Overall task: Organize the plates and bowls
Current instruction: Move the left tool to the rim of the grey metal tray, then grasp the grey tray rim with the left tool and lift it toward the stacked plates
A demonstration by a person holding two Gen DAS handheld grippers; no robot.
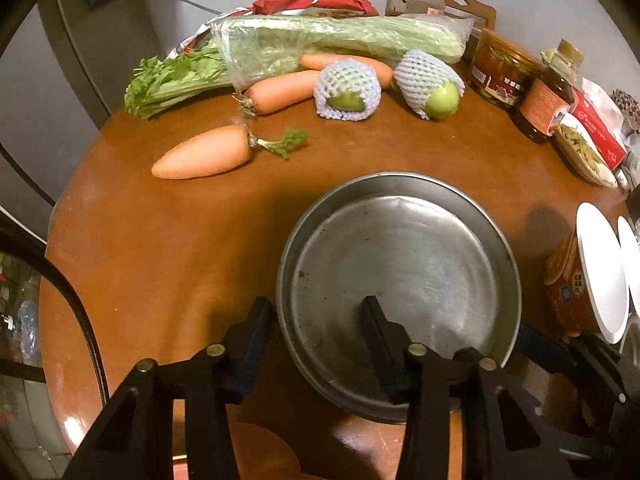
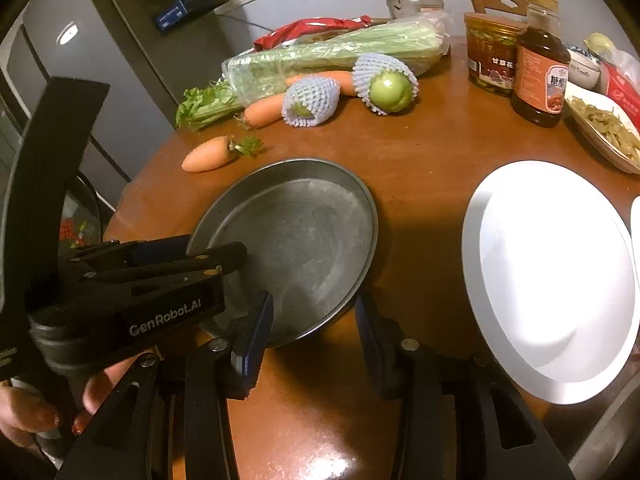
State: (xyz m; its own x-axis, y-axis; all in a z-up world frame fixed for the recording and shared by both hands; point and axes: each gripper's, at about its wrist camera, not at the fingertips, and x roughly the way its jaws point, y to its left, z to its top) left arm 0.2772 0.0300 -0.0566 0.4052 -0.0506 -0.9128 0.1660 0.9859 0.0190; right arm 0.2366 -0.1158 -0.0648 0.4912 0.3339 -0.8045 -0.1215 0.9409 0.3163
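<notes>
A round metal plate (image 1: 400, 264) lies on the brown round table (image 1: 160, 240). My left gripper (image 1: 316, 308) is open and straddles the plate's near left rim, one finger outside on the table side, the other over the plate's floor. In the right wrist view the same metal plate (image 2: 296, 240) sits ahead, with the left gripper (image 2: 234, 258) reaching in from the left, held by a hand (image 2: 24, 412). My right gripper (image 2: 312, 308) stands open over the plate's near edge, pressing on nothing. A white plate (image 2: 552, 280) lies to the right.
Carrots (image 1: 204, 152), bagged celery (image 1: 320, 44) and two green fruits in foam nets (image 1: 348, 90) lie at the back. Jars (image 2: 494, 52), a sauce bottle (image 2: 540, 76) and a dish of food (image 2: 608, 132) stand back right. An orange cup (image 1: 566, 280) sits by the white plate (image 1: 600, 272).
</notes>
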